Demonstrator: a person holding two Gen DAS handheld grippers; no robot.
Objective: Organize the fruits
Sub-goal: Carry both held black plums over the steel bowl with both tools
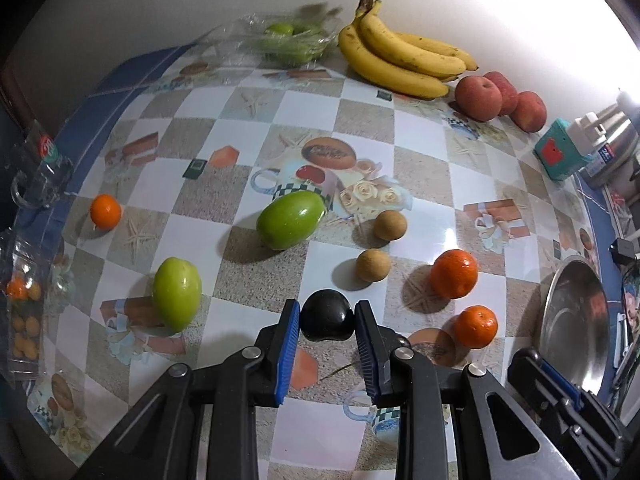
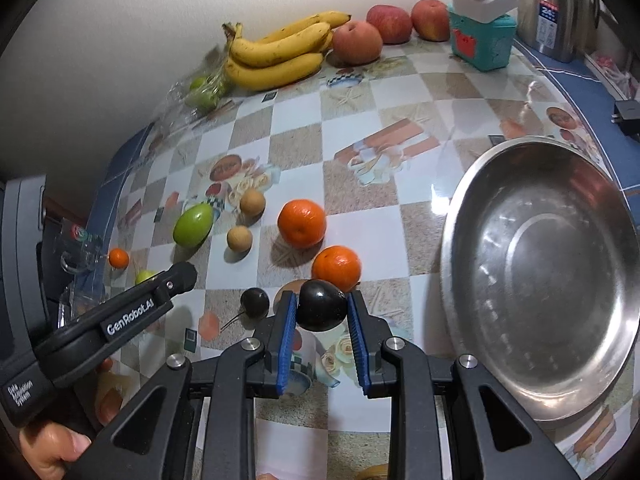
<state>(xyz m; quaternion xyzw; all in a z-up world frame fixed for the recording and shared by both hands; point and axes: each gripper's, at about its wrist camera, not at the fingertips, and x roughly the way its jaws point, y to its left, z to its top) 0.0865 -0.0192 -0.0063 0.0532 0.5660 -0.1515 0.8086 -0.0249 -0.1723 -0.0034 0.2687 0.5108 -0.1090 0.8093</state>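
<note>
Plums (image 1: 327, 320) sit clamped in each claw (image 2: 321, 312).

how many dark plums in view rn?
2. One dark plum sits clamped in the left gripper, the other plum in the right gripper. None seen loose on the table; some may be hidden.

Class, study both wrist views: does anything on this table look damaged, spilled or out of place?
Nothing looks spilled or damaged. The oddest sight is the torn-open clear plastic bag of green fruit by the bananas. Loose fruit is scattered over the table while the steel bowl sits empty. Each gripper holds a dark plum.
</note>
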